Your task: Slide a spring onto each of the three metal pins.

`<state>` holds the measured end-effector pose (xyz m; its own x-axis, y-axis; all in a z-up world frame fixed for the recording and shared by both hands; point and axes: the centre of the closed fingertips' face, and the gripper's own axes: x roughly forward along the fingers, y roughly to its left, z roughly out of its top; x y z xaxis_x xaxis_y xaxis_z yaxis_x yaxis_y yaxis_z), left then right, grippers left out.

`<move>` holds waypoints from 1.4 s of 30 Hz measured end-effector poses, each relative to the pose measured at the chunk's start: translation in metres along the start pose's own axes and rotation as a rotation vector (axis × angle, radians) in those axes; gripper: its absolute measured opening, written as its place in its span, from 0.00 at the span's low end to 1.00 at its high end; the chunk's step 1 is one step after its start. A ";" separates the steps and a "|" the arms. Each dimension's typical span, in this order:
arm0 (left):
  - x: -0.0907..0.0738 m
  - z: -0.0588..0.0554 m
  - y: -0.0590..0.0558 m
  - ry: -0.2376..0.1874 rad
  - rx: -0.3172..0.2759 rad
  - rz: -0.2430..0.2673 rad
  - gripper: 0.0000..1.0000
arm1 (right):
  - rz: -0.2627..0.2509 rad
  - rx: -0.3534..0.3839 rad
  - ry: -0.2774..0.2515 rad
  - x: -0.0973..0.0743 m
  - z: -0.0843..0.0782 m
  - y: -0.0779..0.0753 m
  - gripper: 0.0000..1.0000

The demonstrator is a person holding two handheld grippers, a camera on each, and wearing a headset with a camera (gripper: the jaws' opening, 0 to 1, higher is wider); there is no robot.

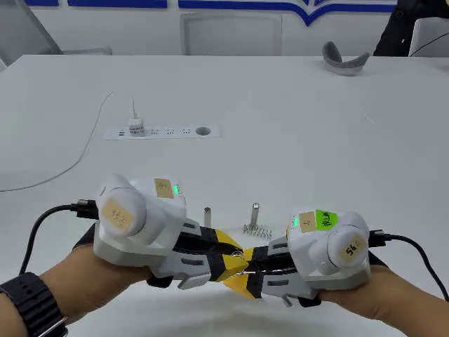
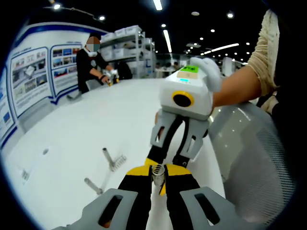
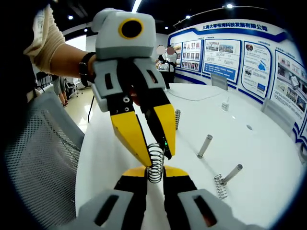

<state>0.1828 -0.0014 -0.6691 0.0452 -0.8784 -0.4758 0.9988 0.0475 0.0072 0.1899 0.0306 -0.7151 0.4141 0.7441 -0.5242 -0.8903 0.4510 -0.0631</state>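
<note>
White tabletop (image 1: 295, 140) ran across the head view, with a power strip (image 1: 163, 131) at upper left, a thin cable (image 1: 84, 151) trailing toward the left edge, and a curved grey object (image 1: 344, 62) at upper right, too distant to identify. Low in that frame the left gripper (image 1: 231, 261) and the right gripper (image 1: 251, 268) met tip to tip, their bodies hiding the point of contact. In the right gripper view a held spring (image 3: 155, 163) sat clamped between that gripper's own yellow jaws, its upper end at the left gripper's jaw tips. The left gripper view showed its jaws pinched on a small metal piece, seemingly the same spring seen end-on. Just above the grippers in the head view stood a bare pin (image 1: 208, 215) and, to its right, a second pin (image 1: 255, 213) with a second spring (image 1: 257, 229) at its foot. A ribbed thing (image 3: 177, 119) beside the left gripper was partly hidden.
</note>
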 end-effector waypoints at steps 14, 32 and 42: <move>-0.010 -0.005 0.022 0.021 -0.022 0.055 0.09 | -0.042 0.059 0.002 -0.014 -0.005 -0.011 0.32; -0.022 -0.012 0.064 0.058 -0.073 0.170 0.09 | -0.123 0.118 -0.011 -0.040 -0.018 -0.034 0.49; -0.023 -0.013 0.072 0.078 -0.085 0.184 0.09 | -0.167 0.162 -0.002 -0.055 -0.030 -0.048 0.60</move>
<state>0.2538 0.0282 -0.6697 0.2225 -0.8117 -0.5401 0.9686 0.2469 0.0279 0.2039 -0.0467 -0.7087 0.5538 0.6532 -0.5164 -0.7671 0.6414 -0.0115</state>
